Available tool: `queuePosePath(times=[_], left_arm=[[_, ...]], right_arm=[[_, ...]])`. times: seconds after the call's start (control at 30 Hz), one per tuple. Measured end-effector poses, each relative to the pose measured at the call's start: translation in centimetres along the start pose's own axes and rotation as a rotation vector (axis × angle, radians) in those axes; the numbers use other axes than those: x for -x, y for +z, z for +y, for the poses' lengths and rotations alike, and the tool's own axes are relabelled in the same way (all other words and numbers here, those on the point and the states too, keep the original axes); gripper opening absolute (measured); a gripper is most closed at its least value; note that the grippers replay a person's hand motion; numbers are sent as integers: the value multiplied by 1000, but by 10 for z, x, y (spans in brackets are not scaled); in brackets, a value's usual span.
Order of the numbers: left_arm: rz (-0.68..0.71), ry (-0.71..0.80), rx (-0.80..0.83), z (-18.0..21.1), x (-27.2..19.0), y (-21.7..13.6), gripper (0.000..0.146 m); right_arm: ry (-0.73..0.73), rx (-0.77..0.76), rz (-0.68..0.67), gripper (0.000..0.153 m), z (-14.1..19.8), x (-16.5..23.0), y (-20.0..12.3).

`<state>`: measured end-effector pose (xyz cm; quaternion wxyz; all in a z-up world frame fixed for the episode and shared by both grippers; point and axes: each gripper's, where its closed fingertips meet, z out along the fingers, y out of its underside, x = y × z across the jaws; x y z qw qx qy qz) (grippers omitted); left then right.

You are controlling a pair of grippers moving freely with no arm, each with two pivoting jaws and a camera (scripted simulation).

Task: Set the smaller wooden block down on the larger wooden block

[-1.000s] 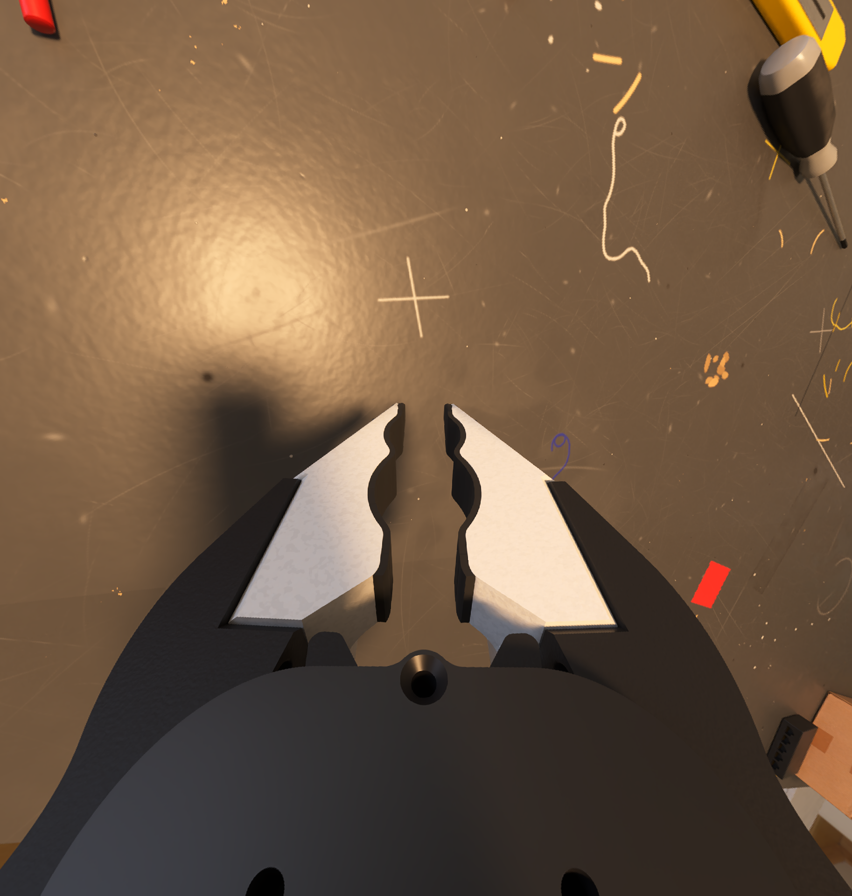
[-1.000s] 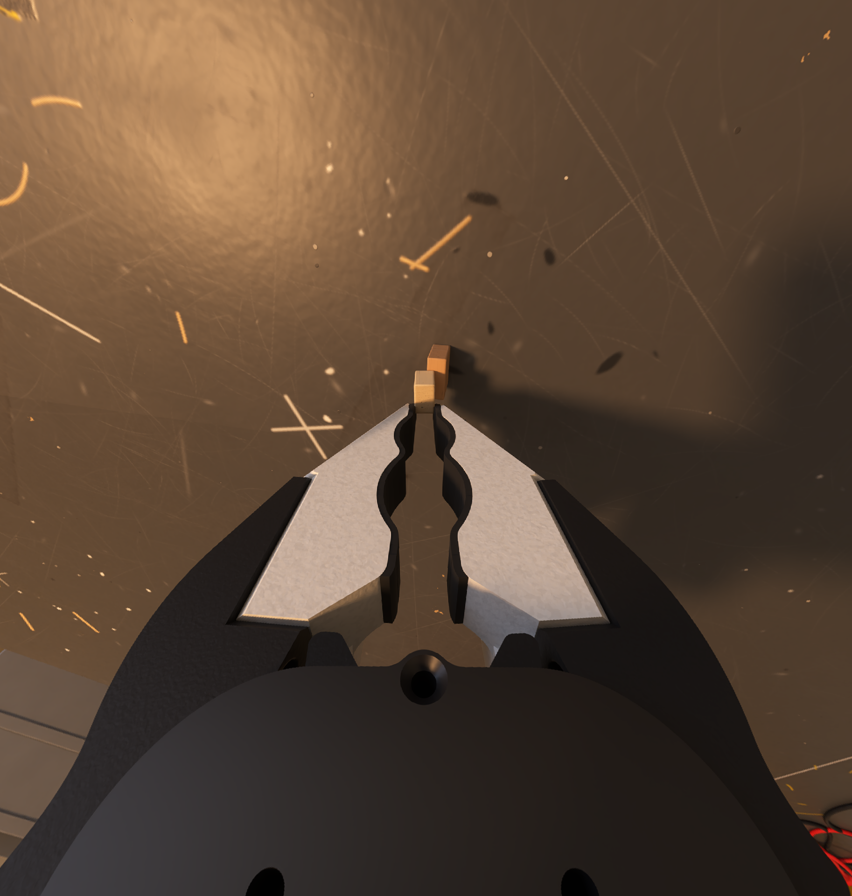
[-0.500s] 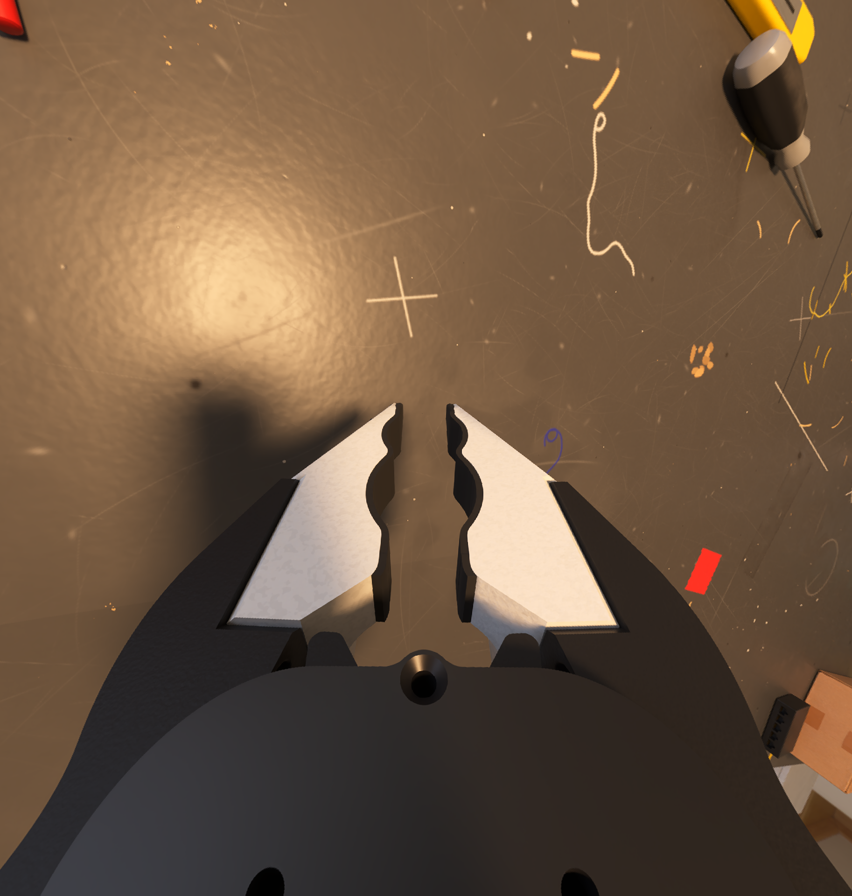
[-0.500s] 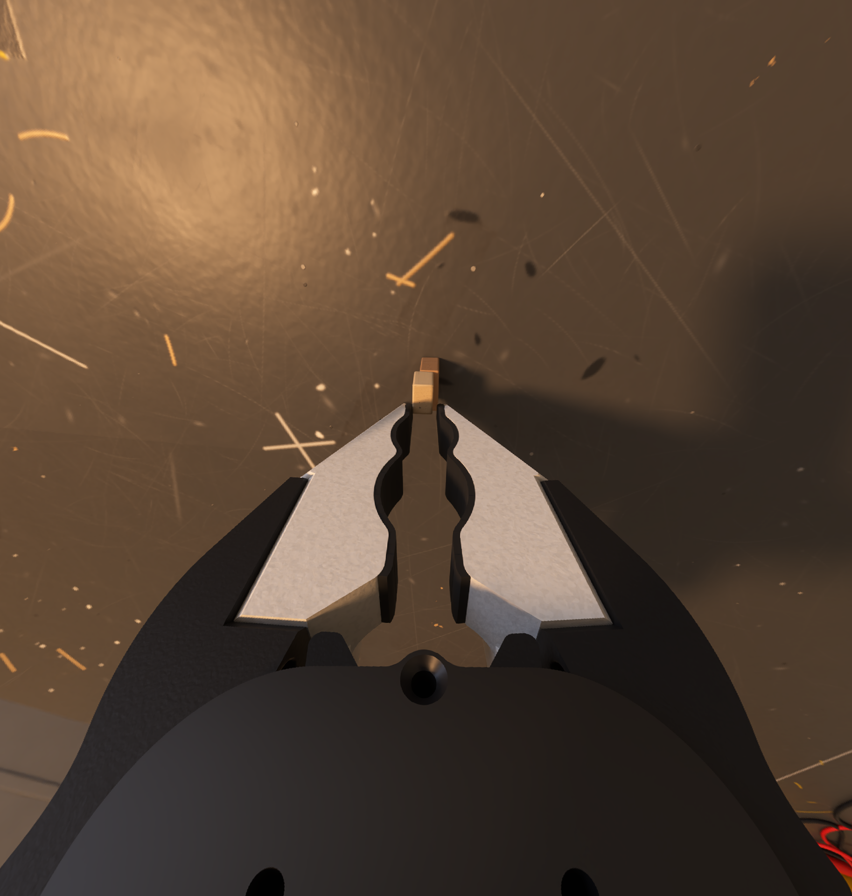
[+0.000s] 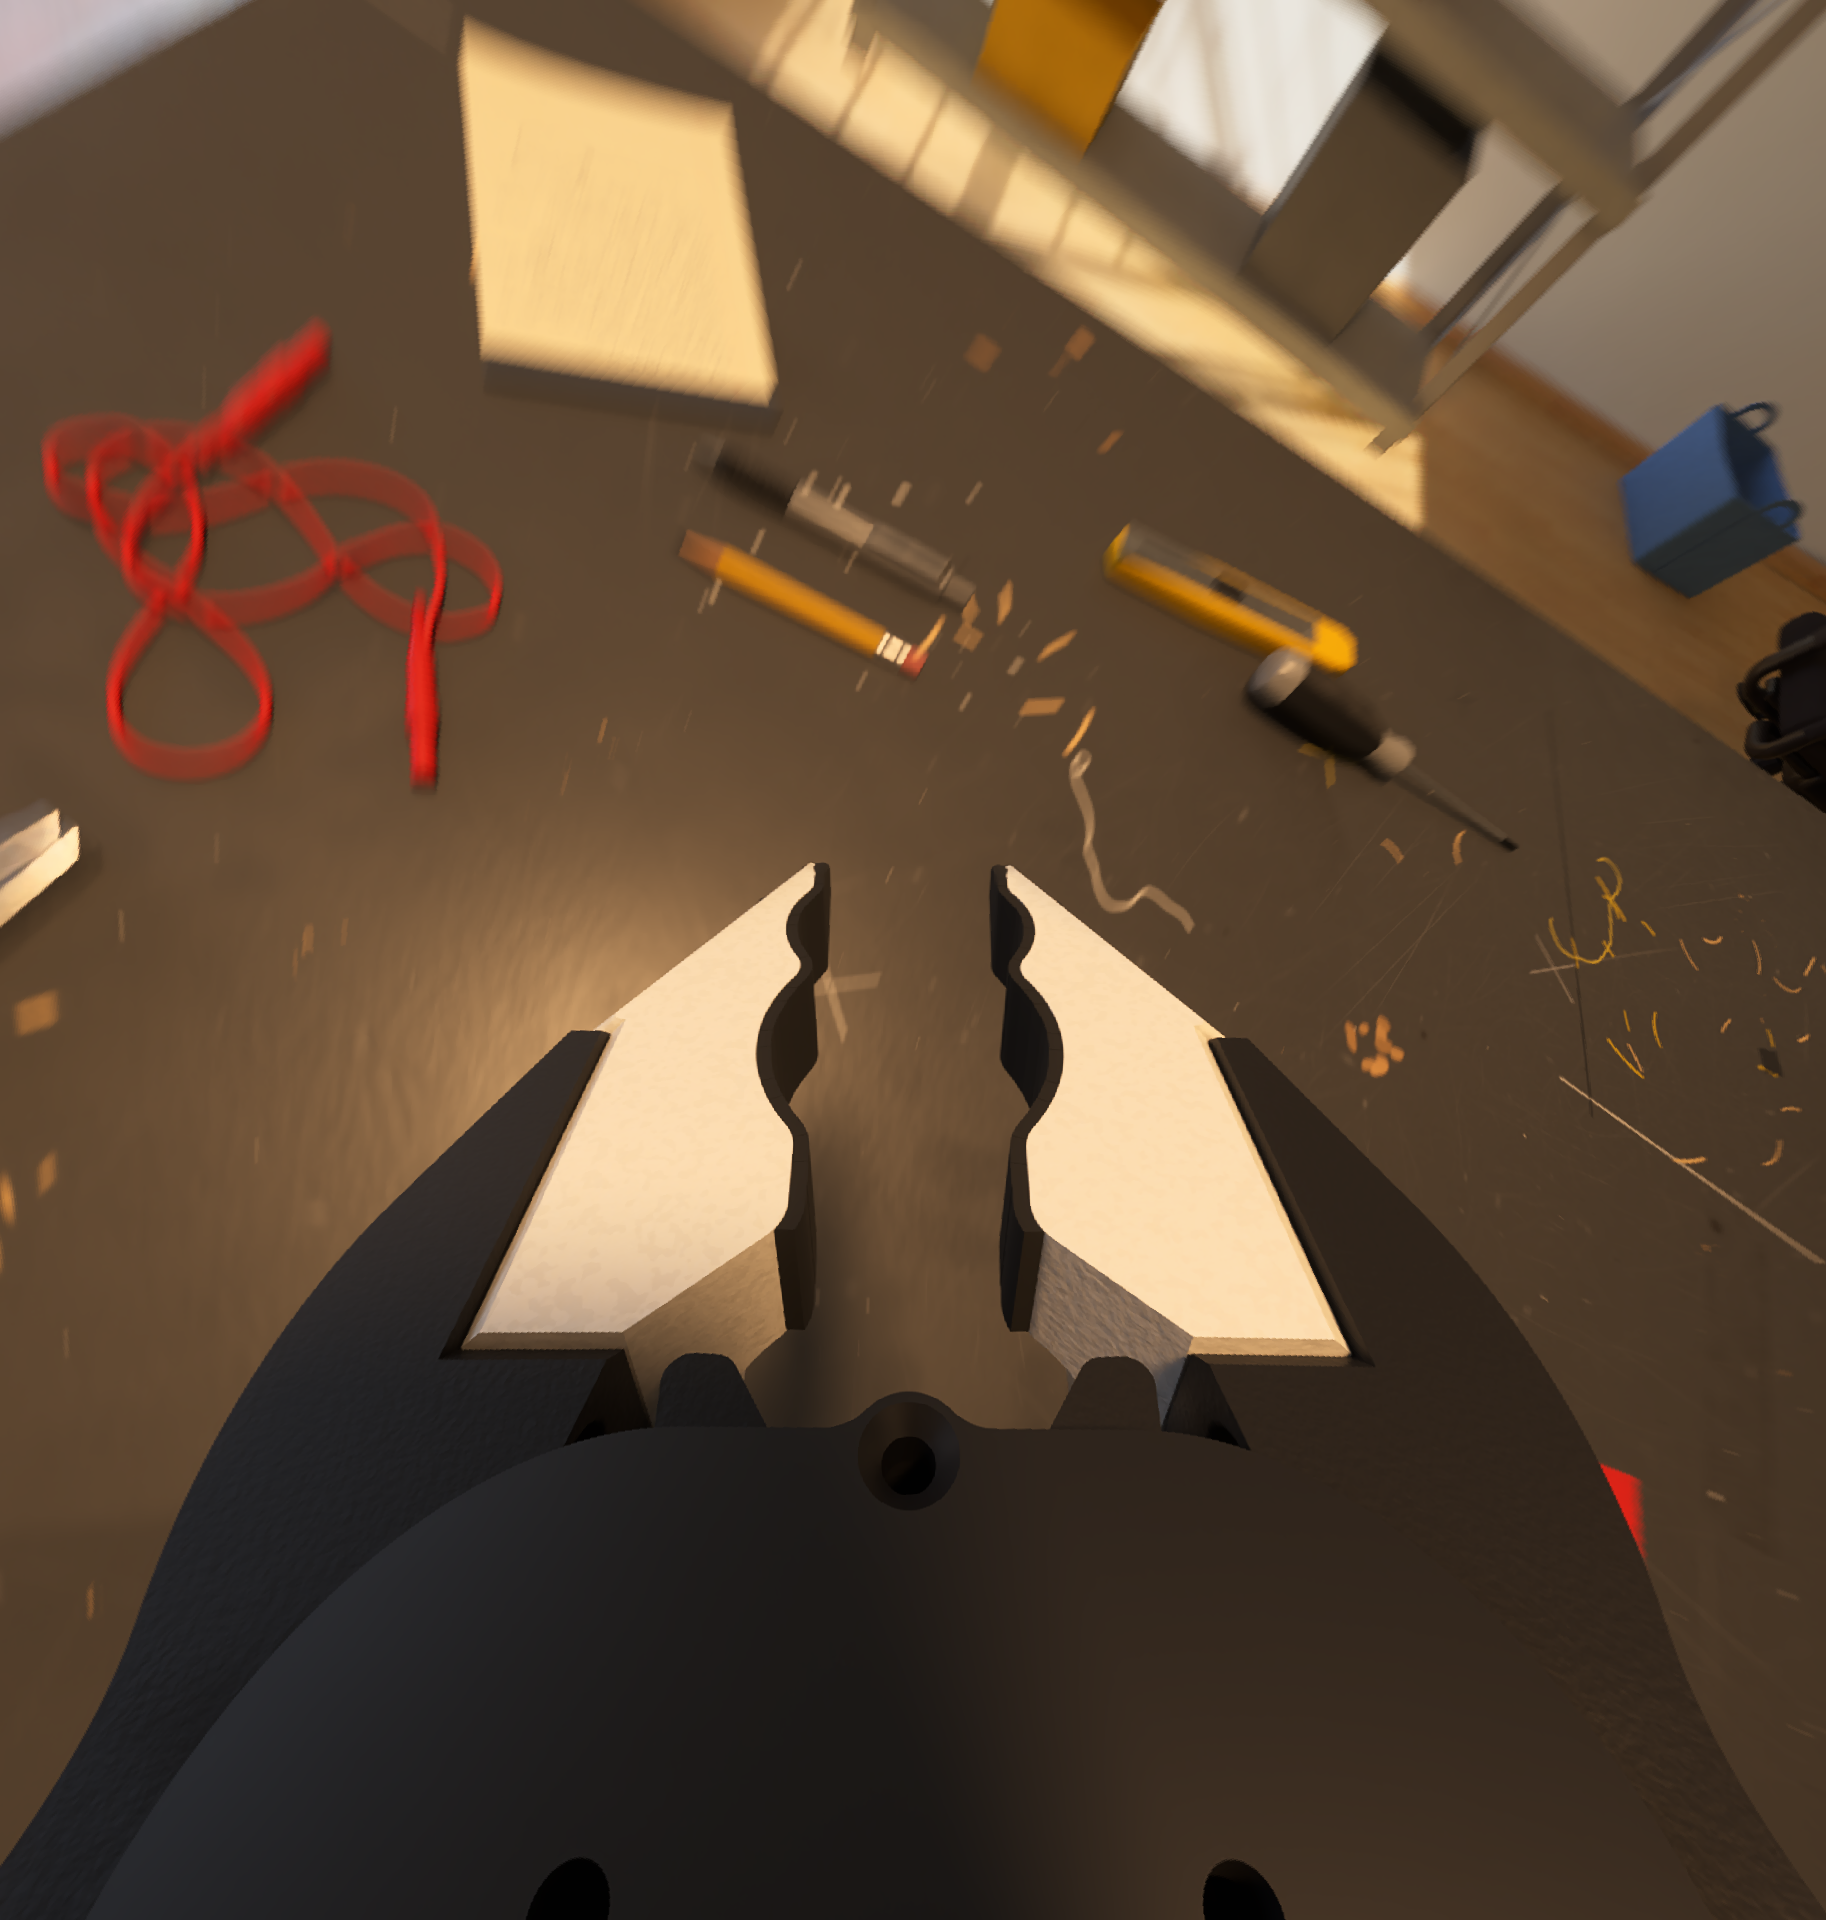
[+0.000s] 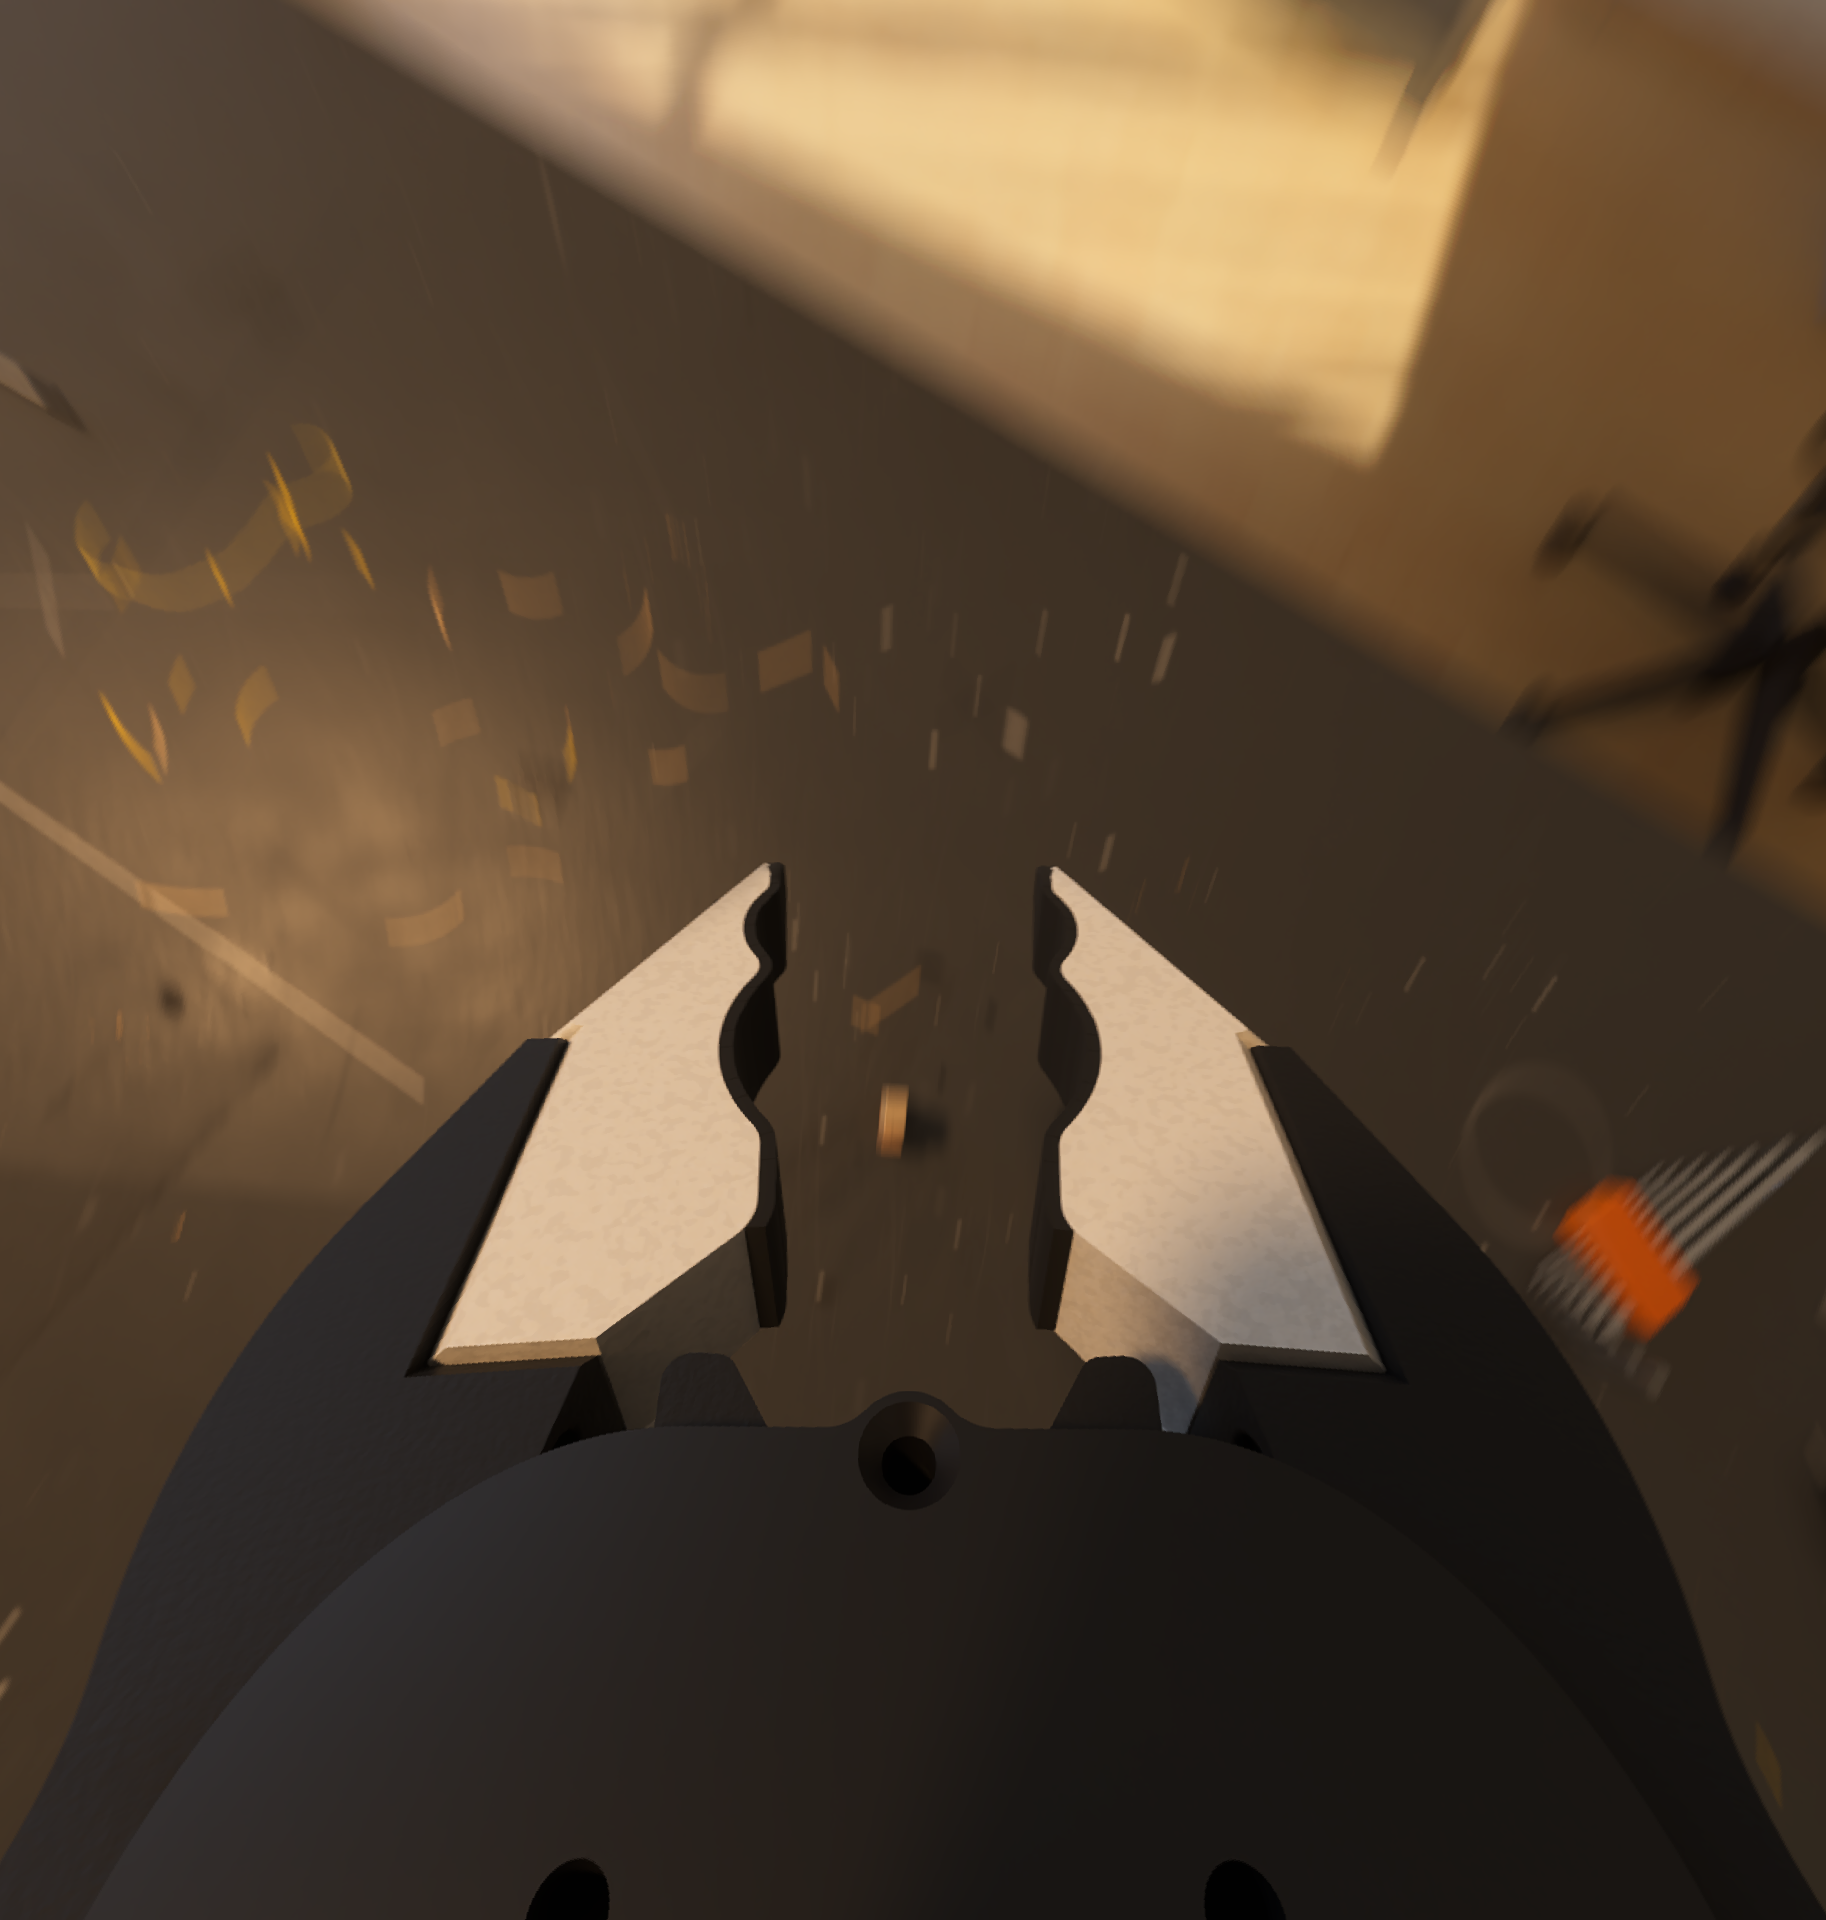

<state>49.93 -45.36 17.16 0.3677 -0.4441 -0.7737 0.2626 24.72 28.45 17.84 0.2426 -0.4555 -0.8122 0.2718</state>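
A: Start at the right gripper (image 6: pixel 909 883). What do its jaws look like?

B: Parted, with nothing between them. The fingers (image 6: pixel 639 1122) are pale, faintly mottled wedges with dark, scalloped inner edges, set in a matte black body.

A: And the blocks?

B: Seen through the gap, down on the dark table (image 6: pixel 265 1143), is a small tan blur (image 6: pixel 893 1119) with a dark shadow beside it. That seems to be the wooden blocks, but motion blur keeps me from telling the smaller from the larger, or whether one sits on the other.

A: What surrounds it?

B: Smeared golden chips and curls, a pale straight scratch to the left, and an orange-handled comb-like tool (image 6: pixel 1657 1236) to the right.

A: Now the left gripper (image 5: pixel 909 883).

B: Same build, also spread apart and empty, above the scuffed table (image 5: pixel 265 1039). No block shows in this view.

A: Farther out?

B: A pale curly thread (image 5: pixel 1117 852), a black-handled screwdriver (image 5: pixel 1345 727), a yellow utility knife (image 5: pixel 1231 597), a yellow pencil (image 5: pixel 805 603) beside a grey marker (image 5: pixel 847 525). To the left is a tangled red band (image 5: pixel 265 561), beyond it a flat pale wooden board (image 5: pixel 608 229). Off the table, a blue bag (image 5: pixel 1709 499) stands on the floor.
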Motion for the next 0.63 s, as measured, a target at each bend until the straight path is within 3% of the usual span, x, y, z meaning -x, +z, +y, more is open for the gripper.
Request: queuePosePath(times=[0.07, 0.13, 0.23, 0.33, 0.5, 0.63], left_arm=[[35, 142, -123, -22, -27, -1, 39], [16, 304, -226, -37, -55, 7, 57], [-135, 536, -311, -44, -90, 30, 82], [-354, 743, -331, -41, -111, 58, 83], [-462, 921, -248, -28, -131, 101, 91], [-634, 1106, -204, -50, -129, 125, 85]], right_arm=[[-88, -337, 78, 57, -55, 14, -33], [-144, -697, 129, 62, -102, 37, -75], [-186, -1102, 159, 66, -144, 69, -124], [-186, -1150, 180, 66, -156, 83, -127], [-138, -1117, -56, 65, -156, 105, -94], [-109, -1077, -109, 66, -155, 101, -84]])
